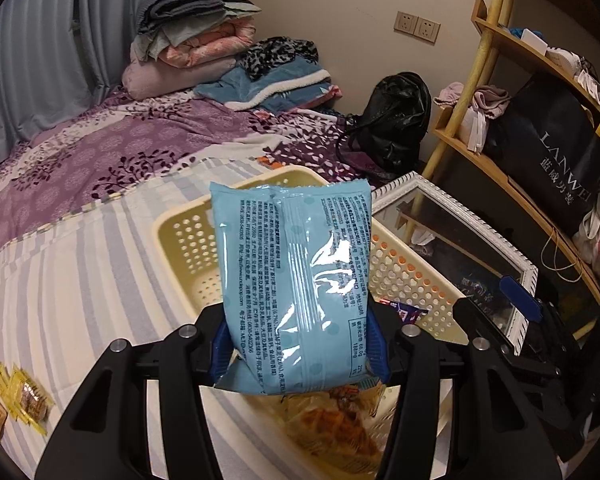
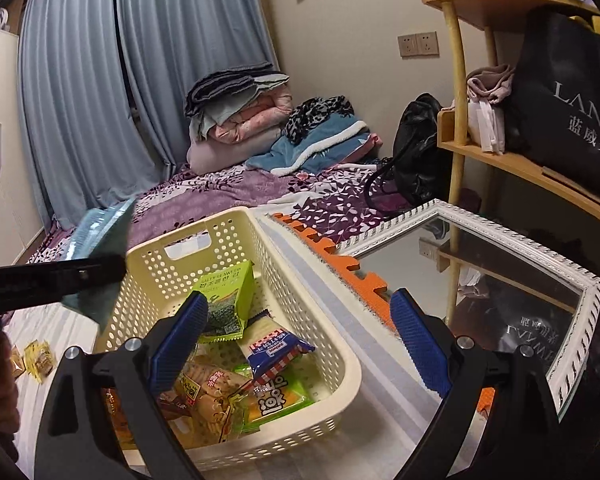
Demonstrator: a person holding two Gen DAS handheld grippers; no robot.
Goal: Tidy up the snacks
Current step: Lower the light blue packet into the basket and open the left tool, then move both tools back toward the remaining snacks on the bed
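Left wrist view: left gripper (image 1: 300, 350) pinches the lower part of a light blue snack packet (image 1: 296, 280), blue pads against both its sides, packet upright at frame centre, above the cream perforated basket (image 1: 184, 240) on the striped bedsheet (image 1: 60, 272). Small yellow sachets (image 1: 26, 400) lie at lower left on the sheet. Right wrist view: right gripper (image 2: 300, 340) is spread wide with nothing between its pads, hovering over the basket's near end. Basket holds a green seaweed pack (image 2: 230, 292), a blue-and-red striped packet (image 2: 276, 350) and cracker packs (image 2: 210, 396). White-framed mirror (image 2: 500, 248) sits at right, beside the wooden shelf (image 2: 512, 164).
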